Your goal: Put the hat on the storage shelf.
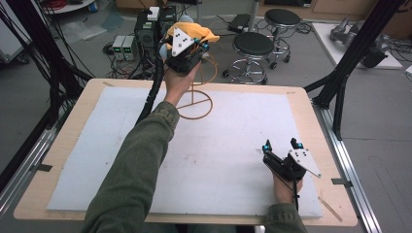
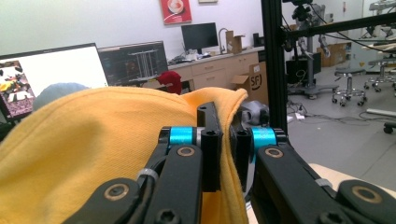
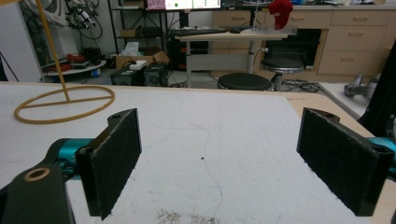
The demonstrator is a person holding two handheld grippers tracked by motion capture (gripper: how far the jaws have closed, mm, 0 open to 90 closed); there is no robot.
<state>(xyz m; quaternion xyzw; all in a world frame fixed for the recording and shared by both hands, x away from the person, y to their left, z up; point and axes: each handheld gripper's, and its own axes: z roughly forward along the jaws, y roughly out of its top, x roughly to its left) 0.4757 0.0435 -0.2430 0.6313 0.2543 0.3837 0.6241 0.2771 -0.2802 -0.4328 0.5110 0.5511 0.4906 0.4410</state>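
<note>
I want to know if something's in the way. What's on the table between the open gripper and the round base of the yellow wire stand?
Nothing: the right gripper view shows bare white mat between the right gripper and the stand's ring base.

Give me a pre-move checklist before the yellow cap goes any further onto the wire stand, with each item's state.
1. Left gripper clamped on the yellow cap: ok, the jaws pinch the fabric between them.
2. Cap positioned over the top of the wire stand: cannot tell, the hand and the cap cover the stand's top in the high view.
3. Stand upright with its round base flat on the white mat: ok.
4. Right gripper out of the way: ok, it rests near the mat's right front, jaws open and empty.
5. Mat around the stand's base free of other things: ok.
6. Left gripper's cable clear of the stand: cannot tell, it runs close beside it.
</note>
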